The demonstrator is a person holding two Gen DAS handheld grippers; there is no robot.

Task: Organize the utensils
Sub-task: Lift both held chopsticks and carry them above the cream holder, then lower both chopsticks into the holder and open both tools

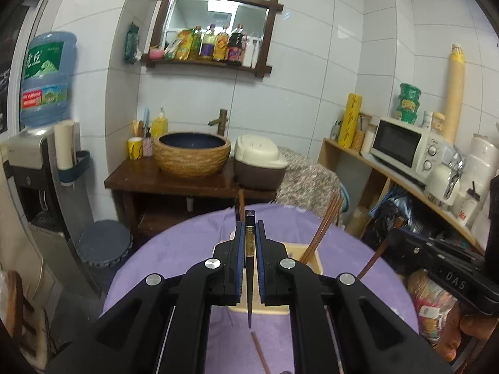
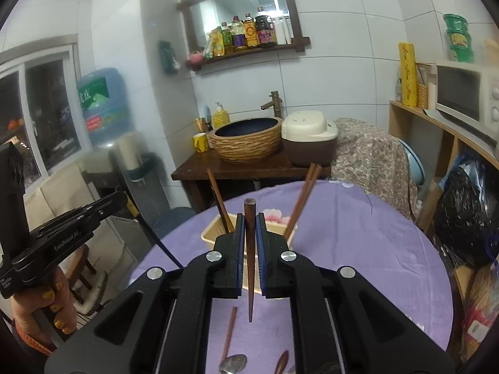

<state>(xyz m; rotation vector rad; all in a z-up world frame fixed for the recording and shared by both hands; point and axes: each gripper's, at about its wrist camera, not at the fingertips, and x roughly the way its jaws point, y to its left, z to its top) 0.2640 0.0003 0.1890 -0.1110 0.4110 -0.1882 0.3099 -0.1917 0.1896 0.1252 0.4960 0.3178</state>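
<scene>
Above the purple table (image 2: 358,249), left gripper (image 1: 249,233) grasps a black chopstick (image 1: 249,268); right gripper (image 2: 249,227) grasps a brown chopstick (image 2: 249,249). Next move, likely: lower both tips into the far holder (image 2: 212,233).

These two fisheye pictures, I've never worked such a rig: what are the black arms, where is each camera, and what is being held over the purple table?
There is no robot. A person holds a two-finger gripper in each hand, and a camera on each looks forward along its fingers.

The left wrist view shows the left gripper shut on a dark chopstick. The right wrist view shows the right gripper shut on a brown wooden chopstick. Each view catches the other gripper at its edge.

Below lies a round table with a purple cloth. On it stands a pale utensil basket with chopsticks leaning in it. A loose chopstick and a metal spoon lie nearer.
</scene>
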